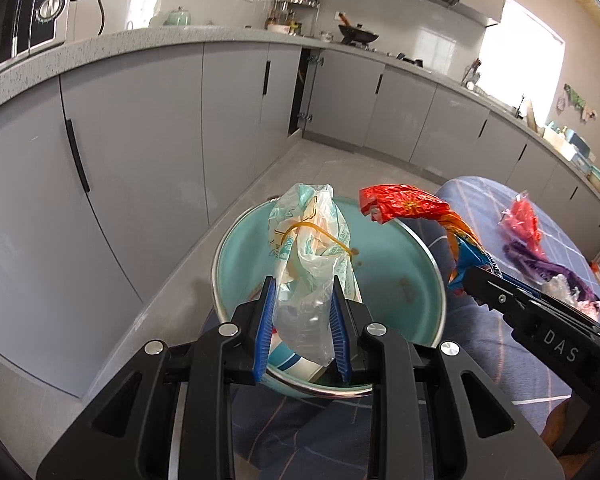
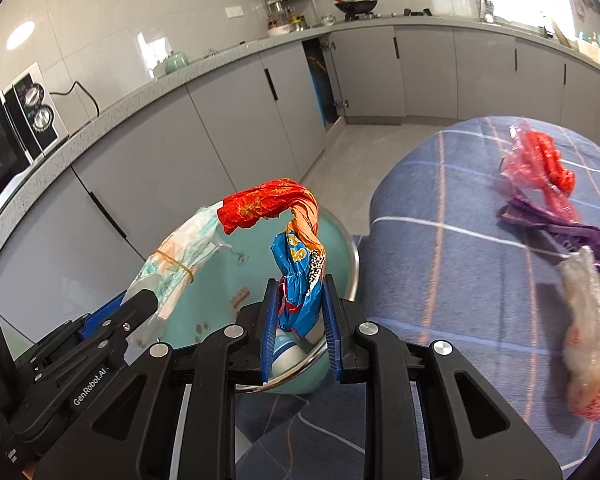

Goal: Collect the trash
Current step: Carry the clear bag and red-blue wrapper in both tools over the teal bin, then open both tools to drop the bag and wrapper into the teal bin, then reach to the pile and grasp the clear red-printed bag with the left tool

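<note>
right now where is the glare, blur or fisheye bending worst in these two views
Left wrist view: the window is blown out white, and the countertop edge bows in a strong curve. Right wrist view: the clear crumpled wrapper at the right rim is smeared soft, while the twisted snack wrapper in the right gripper stays sharp.

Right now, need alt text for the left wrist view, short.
The left gripper is shut on a clear plastic bag bound with a rubber band, held over a teal bin. At right, the right gripper holds a red and blue wrapper near the bin's rim, with more wrappers on a blue checked cloth.
</note>
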`<state>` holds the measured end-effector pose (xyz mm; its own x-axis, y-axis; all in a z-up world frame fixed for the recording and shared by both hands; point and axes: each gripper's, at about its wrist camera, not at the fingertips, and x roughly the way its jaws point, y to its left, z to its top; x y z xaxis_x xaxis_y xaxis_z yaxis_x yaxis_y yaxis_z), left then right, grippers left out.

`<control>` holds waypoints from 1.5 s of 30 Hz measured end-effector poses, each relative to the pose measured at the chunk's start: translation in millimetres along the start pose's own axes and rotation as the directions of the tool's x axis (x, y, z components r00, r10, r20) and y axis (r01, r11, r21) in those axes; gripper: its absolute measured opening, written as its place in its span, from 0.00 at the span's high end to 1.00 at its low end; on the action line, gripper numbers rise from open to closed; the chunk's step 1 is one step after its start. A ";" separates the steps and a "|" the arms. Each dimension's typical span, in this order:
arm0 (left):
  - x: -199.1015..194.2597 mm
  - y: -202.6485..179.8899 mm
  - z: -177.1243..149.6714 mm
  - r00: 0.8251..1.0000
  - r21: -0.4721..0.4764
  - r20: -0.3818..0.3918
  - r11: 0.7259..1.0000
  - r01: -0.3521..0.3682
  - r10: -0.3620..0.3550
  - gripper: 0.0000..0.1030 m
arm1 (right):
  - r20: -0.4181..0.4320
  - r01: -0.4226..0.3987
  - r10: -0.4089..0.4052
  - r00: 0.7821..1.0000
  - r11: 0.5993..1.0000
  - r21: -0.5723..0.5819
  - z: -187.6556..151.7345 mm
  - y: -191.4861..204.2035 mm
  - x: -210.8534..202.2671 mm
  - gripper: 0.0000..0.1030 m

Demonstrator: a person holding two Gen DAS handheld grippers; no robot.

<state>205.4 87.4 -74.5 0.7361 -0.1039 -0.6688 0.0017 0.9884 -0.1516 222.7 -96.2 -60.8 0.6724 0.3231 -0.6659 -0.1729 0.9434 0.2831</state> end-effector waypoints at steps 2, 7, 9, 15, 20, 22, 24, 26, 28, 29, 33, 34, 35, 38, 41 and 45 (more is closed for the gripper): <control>4.6 2.5 -1.0 1.000 -0.004 -0.013 1.000 -0.006 0.006 0.75 | -0.011 -0.001 0.001 1.000 1.000 -0.007 -1.2 3.8 6.8 0.78; 14.3 5.5 -4.0 0.999 -0.008 -0.041 1.000 -0.017 0.017 0.75 | -0.038 0.003 -0.003 0.999 1.000 -0.009 -2.6 7.8 23.2 0.78; 17.7 6.6 -4.1 0.998 -0.006 -0.050 1.000 -0.023 0.023 0.75 | -0.050 0.000 0.000 0.999 1.000 -0.005 -3.1 8.8 29.4 0.78; 26.6 11.4 -4.8 0.996 -0.012 -0.079 0.999 -0.040 0.039 0.75 | -0.077 -0.002 0.002 0.997 1.000 -0.006 -5.3 11.6 45.8 0.77; 29.9 11.2 -6.2 0.994 -0.010 -0.096 0.998 -0.055 0.054 0.74 | -0.110 -0.049 0.048 0.993 0.999 -0.010 -7.2 13.0 59.7 0.65; 30.0 10.3 -5.9 0.993 -0.007 -0.098 0.998 -0.064 0.064 0.73 | -0.116 -0.053 0.052 0.992 0.999 -0.007 -8.5 12.8 60.5 0.62; 29.0 10.8 -6.3 0.992 -0.006 -0.099 0.997 -0.073 0.072 0.72 | -0.107 -0.055 0.055 0.993 0.998 0.001 -8.9 10.0 55.9 0.59; 27.3 9.9 -6.4 0.992 -0.001 -0.096 0.996 -0.086 0.085 0.72 | -0.087 -0.057 0.057 0.995 0.998 0.009 -6.8 6.8 46.4 0.57; 25.0 8.4 -5.7 0.991 0.004 -0.090 0.995 -0.095 0.095 0.60 | -0.060 -0.050 0.051 0.997 0.999 0.015 -3.9 2.3 35.3 0.57; 23.1 6.7 -4.9 0.991 0.003 -0.085 0.995 -0.101 0.100 0.54 | -0.050 -0.047 0.048 0.998 0.999 0.019 -2.9 0.7 31.7 0.57; 15.0 -0.8 -3.0 0.990 0.015 -0.059 0.992 -0.126 0.127 0.42 | 0.008 -0.040 0.039 0.999 0.998 0.040 2.4 -10.7 6.3 0.54; 13.3 -2.4 -2.8 0.990 0.019 -0.054 0.991 -0.131 0.132 0.39 | 0.018 -0.037 0.036 0.999 0.998 0.044 3.1 -13.2 1.7 0.54; 10.9 -4.3 -2.3 0.990 0.019 -0.048 0.991 -0.135 0.135 0.37 | 0.032 -0.032 0.031 0.999 0.998 0.051 2.8 -18.4 -6.2 0.53; 4.3 -7.7 -0.5 0.990 0.010 -0.038 0.991 -0.135 0.136 0.31 | 0.057 -0.017 0.014 0.998 0.999 0.052 2.3 -24.4 -19.7 0.53; -0.8 -15.9 1.3 0.989 0.029 -0.023 0.989 -0.142 0.143 0.29 | 0.069 -0.001 -0.002 0.998 0.999 0.049 -0.4 -28.5 -28.4 0.53; -5.2 -27.5 2.4 0.990 0.046 -0.013 0.989 -0.140 0.141 0.28 | 0.090 0.015 -0.021 0.996 0.997 0.073 -4.9 -45.6 -44.6 0.53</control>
<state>203.2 61.0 -65.1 0.7202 0.0348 -0.6929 -0.0703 0.9973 -0.0229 197.1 -153.2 -47.4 0.7381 0.2950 -0.6068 -0.1098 0.9399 0.3234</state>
